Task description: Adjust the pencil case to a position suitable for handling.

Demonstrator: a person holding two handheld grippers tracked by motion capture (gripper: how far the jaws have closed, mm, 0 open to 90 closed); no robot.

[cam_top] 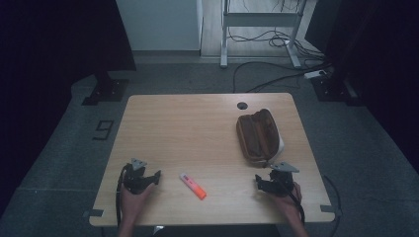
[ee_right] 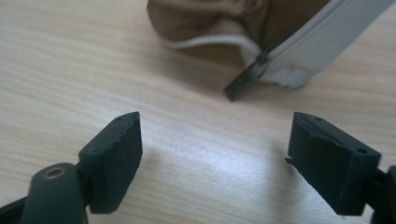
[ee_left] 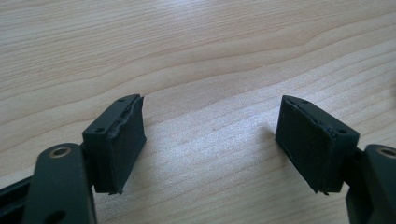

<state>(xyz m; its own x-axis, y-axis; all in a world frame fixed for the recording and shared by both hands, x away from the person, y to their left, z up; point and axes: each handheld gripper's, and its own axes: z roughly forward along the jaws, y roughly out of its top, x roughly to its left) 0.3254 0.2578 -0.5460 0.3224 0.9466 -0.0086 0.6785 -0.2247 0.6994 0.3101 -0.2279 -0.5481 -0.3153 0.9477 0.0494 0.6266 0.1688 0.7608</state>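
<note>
A brown zip pouch (cam_top: 258, 135) with a white edge lies on the right half of the wooden table (cam_top: 188, 128). An orange marker with a pale cap (cam_top: 192, 186) lies near the front middle. My left gripper (cam_top: 148, 178) rests at the front left, held by a hand, its jaws open over bare wood (ee_left: 210, 135). My right gripper (cam_top: 264, 181) sits at the front right, just below the pouch, open and empty. In the right gripper view the pouch (ee_right: 224, 23) and its dark zip pull (ee_right: 245, 79) lie just beyond the gripper (ee_right: 212, 149).
A round cable hole (cam_top: 241, 105) sits near the table's far edge. Beyond the table, cables (cam_top: 276, 39) trail over the grey floor under a metal desk frame (cam_top: 262, 19). Dark curtains stand at both sides.
</note>
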